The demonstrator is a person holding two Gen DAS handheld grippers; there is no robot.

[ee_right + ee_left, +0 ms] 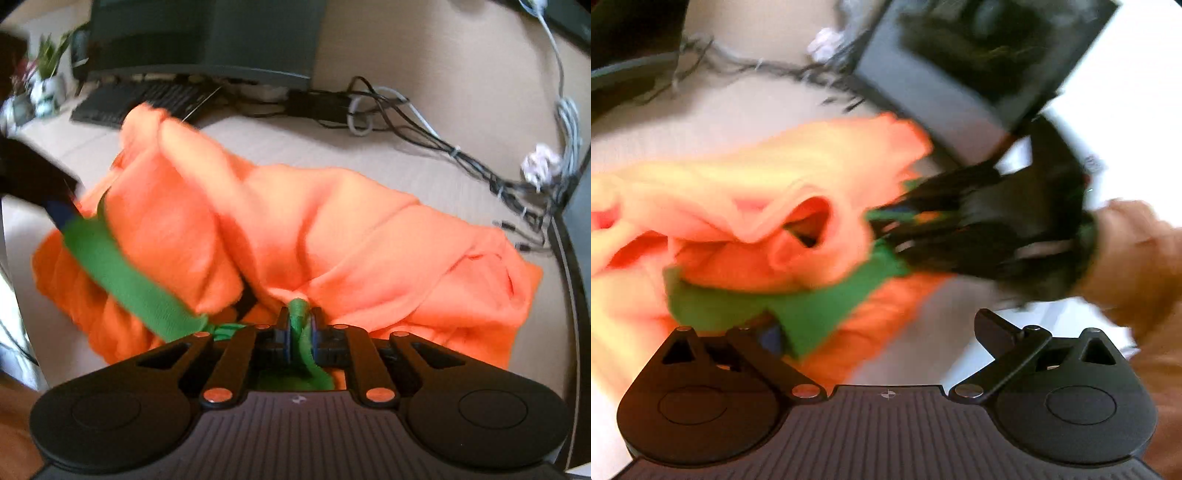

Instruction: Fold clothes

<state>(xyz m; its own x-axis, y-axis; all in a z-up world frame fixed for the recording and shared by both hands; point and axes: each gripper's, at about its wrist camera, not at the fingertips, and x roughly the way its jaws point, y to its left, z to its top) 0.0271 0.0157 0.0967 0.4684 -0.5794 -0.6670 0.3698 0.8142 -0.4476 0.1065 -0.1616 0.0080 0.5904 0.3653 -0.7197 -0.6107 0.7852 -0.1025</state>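
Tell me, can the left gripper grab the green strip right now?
Probably yes. The left gripper is open, and the green strip lies right against one of its fingers, with nothing in between.

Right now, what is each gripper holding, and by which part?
The right gripper pinches the orange garment by its green band. The left gripper's hold cannot be told.

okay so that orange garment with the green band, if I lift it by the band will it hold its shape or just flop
Likely floppy: the orange garment already lies in soft rumpled folds on the table. The green band looks thin and flexible; it bunches where the right gripper is shut on it. Most cloth would probably sag below the grip. It seems light.
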